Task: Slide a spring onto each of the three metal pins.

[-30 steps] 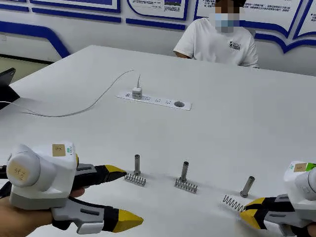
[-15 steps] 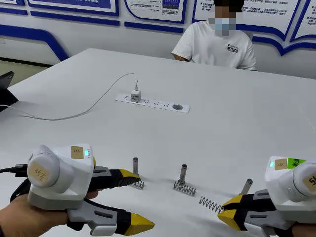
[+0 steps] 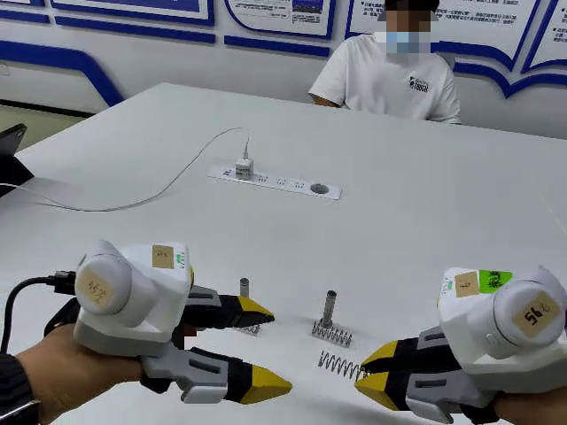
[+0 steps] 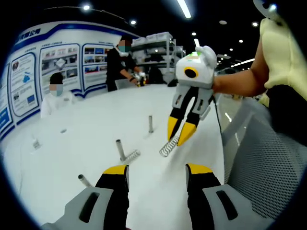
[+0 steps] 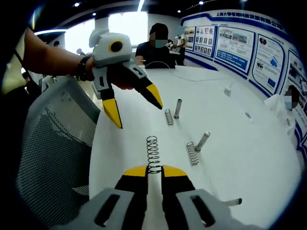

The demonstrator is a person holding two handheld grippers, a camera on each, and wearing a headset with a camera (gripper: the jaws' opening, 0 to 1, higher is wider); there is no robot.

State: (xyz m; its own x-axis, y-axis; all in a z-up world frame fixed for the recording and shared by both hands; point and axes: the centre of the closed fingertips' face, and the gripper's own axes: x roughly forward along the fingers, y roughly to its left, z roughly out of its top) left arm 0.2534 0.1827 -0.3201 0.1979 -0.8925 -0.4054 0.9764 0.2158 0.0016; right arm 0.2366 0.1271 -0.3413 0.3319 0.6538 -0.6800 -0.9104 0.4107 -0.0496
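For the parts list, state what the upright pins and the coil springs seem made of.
The short upright grey pins: probably steel, dull grey with a bright streak along the shaft. The thin coiled wire springs: probably steel wire, silvery with small glints.

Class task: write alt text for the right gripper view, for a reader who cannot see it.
The right tool pinches one end of a spring that points forward over a white table. Ahead, the open left tool hovers near three metal pins, two with loose springs lying beside them.
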